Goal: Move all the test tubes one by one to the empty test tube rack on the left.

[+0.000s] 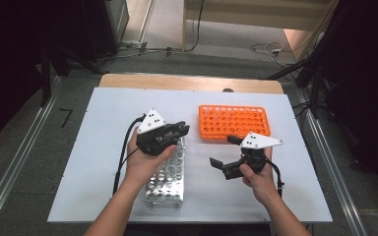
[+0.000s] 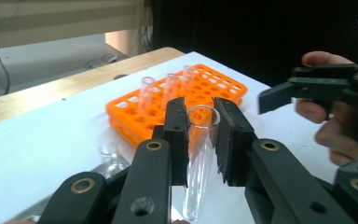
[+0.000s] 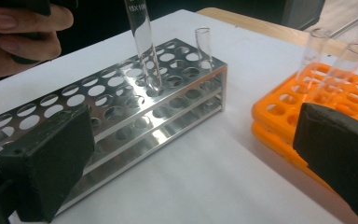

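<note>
My left gripper point(image 2: 201, 112) is shut on a clear glass test tube point(image 2: 199, 158), gripping it just below its open mouth. In the high view the left gripper point(image 1: 181, 130) hangs over the far end of the steel tube rack point(image 1: 167, 179). The held test tube point(image 3: 142, 46) stands upright, its lower end at the top plate of the steel rack point(image 3: 98, 116); whether it sits inside a hole I cannot tell. One other tube point(image 3: 204, 44) stands in the rack's far corner. My right gripper point(image 1: 224, 151) is wide open and holds nothing, right of the steel rack.
An orange tube rack point(image 1: 234, 121) lies at the back right of the white table top point(image 1: 103, 147). A few clear tubes point(image 3: 314, 51) stand in the orange rack point(image 3: 279, 109). Bare table lies between the two racks.
</note>
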{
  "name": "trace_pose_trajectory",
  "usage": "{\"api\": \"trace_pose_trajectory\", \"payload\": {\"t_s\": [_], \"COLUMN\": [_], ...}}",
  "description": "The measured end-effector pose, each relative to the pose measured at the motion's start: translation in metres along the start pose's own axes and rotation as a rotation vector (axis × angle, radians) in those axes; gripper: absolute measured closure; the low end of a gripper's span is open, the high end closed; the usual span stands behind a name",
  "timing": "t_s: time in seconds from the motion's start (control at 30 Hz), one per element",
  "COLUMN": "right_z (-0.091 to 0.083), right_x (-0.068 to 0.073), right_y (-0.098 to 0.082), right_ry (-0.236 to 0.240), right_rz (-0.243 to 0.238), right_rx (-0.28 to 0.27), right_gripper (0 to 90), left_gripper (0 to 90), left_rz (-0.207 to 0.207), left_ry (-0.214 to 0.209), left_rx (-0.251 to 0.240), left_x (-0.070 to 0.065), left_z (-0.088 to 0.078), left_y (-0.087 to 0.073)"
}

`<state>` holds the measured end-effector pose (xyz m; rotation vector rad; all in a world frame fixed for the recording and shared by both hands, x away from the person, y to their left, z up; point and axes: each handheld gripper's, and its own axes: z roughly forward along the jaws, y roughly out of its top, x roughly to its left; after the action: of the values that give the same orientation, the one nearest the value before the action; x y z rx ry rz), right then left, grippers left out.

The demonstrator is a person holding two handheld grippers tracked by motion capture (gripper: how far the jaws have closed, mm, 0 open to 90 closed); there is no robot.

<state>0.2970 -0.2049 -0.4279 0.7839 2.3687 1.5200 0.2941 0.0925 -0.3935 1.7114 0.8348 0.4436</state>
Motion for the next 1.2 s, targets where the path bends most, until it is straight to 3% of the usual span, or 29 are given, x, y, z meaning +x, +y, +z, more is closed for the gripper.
{"api": "trace_pose_trajectory", "payload": {"t_s": [0.23, 0.63, 1.2], "right_z": [-0.009, -0.010, -0.012], "right_x": [-0.008, -0.010, -0.013], "right_y": [-0.005, -0.007, -0.007], "right_ry": [-0.023, -0.026, -0.027], "right_rz": [0.016, 0.016, 0.029], "right_rx": [-0.006, -0.008, -0.020], "right_gripper": [0.0, 0.0, 0.0], "left_gripper": [74.8, 74.8, 74.8], "left_rz": [0.000, 0.000, 0.030], "left_ry": [0.057, 0.104, 0.134], "left_rx": [-0.014, -0.010, 0.044], "left_x": [0.013, 0.023, 0.021], "left_z": [0.005, 0.022, 0.035], "left_y": [0.002, -0.001, -0.011]}}
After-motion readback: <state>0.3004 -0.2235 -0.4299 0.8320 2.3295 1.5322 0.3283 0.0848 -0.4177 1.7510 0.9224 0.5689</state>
